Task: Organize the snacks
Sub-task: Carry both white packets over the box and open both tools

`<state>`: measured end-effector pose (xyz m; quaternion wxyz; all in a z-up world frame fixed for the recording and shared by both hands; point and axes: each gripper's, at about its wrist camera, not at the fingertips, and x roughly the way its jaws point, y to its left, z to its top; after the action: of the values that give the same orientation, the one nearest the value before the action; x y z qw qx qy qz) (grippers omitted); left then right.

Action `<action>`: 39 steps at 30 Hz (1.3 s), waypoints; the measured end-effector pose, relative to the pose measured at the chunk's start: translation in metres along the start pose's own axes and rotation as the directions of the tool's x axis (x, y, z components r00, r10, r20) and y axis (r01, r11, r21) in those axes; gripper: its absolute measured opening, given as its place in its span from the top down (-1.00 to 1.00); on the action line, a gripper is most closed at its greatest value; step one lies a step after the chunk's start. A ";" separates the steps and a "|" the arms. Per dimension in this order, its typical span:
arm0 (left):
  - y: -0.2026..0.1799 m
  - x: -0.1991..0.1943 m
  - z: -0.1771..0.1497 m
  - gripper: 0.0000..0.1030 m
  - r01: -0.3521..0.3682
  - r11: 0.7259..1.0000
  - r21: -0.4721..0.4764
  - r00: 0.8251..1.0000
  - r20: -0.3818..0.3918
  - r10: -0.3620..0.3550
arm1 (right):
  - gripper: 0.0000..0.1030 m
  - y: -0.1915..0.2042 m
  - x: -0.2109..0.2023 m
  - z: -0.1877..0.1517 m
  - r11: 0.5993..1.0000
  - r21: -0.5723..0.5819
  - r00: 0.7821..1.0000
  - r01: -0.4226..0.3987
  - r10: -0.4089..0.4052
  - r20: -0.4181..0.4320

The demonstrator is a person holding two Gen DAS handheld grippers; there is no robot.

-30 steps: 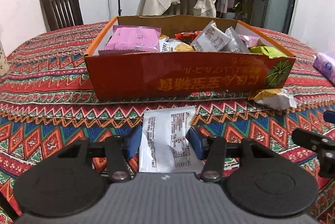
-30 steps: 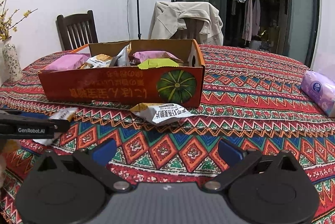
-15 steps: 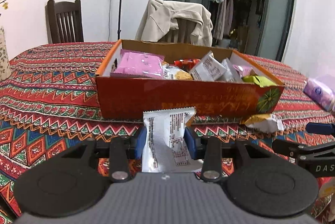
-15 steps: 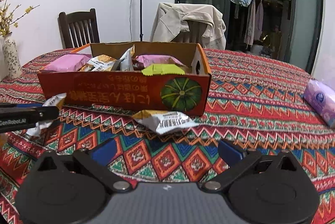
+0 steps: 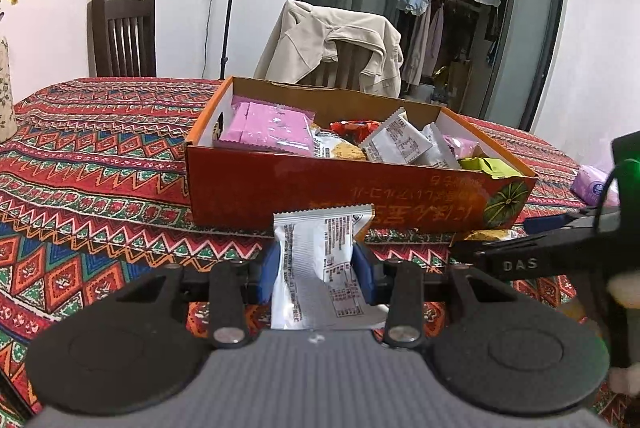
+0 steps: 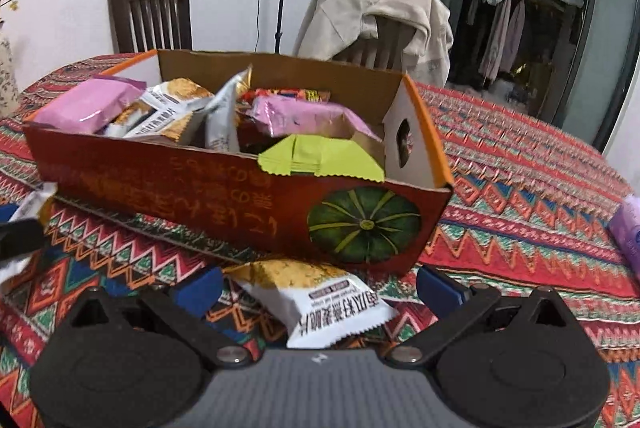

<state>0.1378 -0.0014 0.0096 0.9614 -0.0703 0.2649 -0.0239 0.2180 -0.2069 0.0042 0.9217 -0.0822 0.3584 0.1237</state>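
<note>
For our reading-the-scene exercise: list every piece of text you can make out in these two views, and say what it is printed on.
"DAS": white letters on the black right hand-held gripper, cut off.
Gold characters on the orange cardboard snack box: upside down, unreadable.
Black characters on the white-and-gold snack packet: upside down, blurred.
Fine print on the silver foil snack packet in the left hand-held gripper: too small.

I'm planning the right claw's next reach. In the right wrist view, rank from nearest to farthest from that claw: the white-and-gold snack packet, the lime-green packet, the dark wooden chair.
1. White-and-gold snack packet, on the cloth between the open fingers.
2. Lime-green packet, in the box's near corner.
3. Dark wooden chair, behind the table, left.
</note>
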 end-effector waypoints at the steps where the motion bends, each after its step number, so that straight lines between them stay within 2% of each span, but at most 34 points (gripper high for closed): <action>1: 0.001 -0.001 0.000 0.21 0.003 1.000 -0.002 1.000 0.001 -0.003 | -0.93 0.000 0.003 -0.001 1.000 0.005 1.000 -0.012 0.012 -0.009; 3: 0.001 -0.001 0.000 0.21 0.005 1.000 -0.004 1.000 0.000 -0.005 | -0.91 -0.001 0.005 -0.003 1.000 0.018 1.000 -0.026 0.026 -0.008; 6: 0.001 -0.001 0.000 0.21 0.007 1.000 -0.007 1.000 -0.002 -0.007 | -0.76 -0.006 0.005 -0.004 0.996 0.054 0.997 -0.071 0.071 -0.008; 8: 0.001 -0.001 0.000 0.21 0.006 1.000 -0.007 1.000 -0.001 -0.006 | -0.64 -0.005 0.002 -0.006 0.996 0.050 0.997 -0.073 0.073 0.000; 10: 0.001 -0.001 0.000 0.21 0.007 1.000 -0.008 1.000 -0.001 -0.007 | -0.22 -0.003 -0.004 -0.008 0.996 0.047 0.997 -0.081 0.081 0.009; 12: 0.001 -0.001 0.000 0.21 0.008 1.000 -0.007 1.000 -0.002 -0.008 | 0.00 0.000 -0.010 -0.009 0.996 0.036 0.997 -0.081 0.080 0.013; 17: 0.000 -0.002 0.000 0.21 0.014 1.000 -0.005 1.000 0.002 -0.014 | 0.10 0.004 -0.031 -0.019 0.995 0.031 0.994 -0.096 0.094 0.052; 24: -0.006 -0.015 0.014 0.21 0.018 1.000 0.005 0.999 0.034 -0.019 | 0.13 0.004 -0.073 -0.013 0.991 0.031 0.975 -0.129 0.122 0.184; 28: -0.011 -0.024 0.040 0.21 0.010 1.000 0.017 0.997 0.081 -0.012 | 0.13 0.001 -0.088 0.006 0.991 0.035 0.958 -0.130 0.116 0.261; 39: -0.033 0.000 0.123 0.21 -0.054 0.998 0.045 0.983 0.176 0.046 | 0.13 -0.012 -0.062 0.067 0.988 0.111 0.946 -0.105 0.065 0.318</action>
<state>0.2007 -0.0194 0.1194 0.9827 -0.0416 0.1805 -0.0001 0.2201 -0.2132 0.0964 0.9639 0.0127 0.2181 0.1519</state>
